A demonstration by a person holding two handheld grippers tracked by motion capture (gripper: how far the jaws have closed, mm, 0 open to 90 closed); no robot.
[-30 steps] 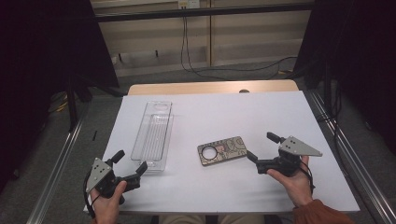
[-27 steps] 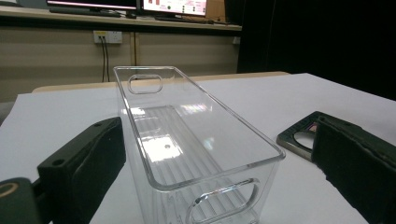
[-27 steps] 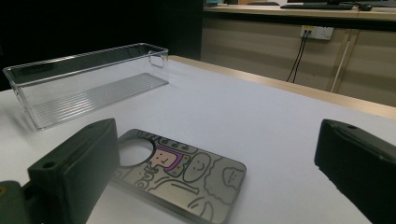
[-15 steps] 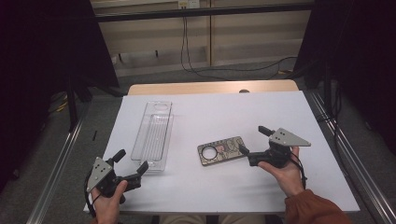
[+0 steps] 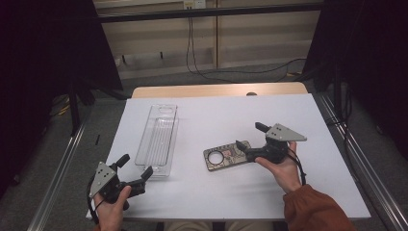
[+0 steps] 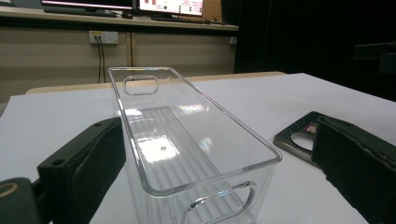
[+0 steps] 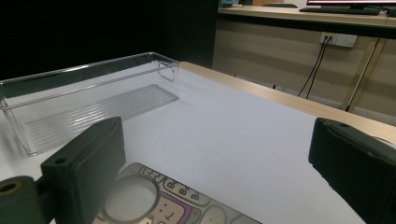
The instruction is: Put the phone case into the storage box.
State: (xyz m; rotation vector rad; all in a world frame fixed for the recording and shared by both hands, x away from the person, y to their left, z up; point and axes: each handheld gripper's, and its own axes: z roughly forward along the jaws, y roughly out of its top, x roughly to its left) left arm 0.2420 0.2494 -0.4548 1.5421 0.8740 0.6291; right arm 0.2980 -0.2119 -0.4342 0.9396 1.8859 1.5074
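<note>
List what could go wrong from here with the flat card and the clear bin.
The right gripper is open around one end of the flat card; the card lies flush on the table, so the jaws may skid it instead of lifting it. The left gripper is open at the clear bin's near end; a nudge could likely slide the empty bin.

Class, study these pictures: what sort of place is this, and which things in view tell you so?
Probably a lab or data-recording workspace, not a home. A white-covered table stands between black curtains; cables hang from a wall socket; computer monitors sit on a bench behind.
</note>
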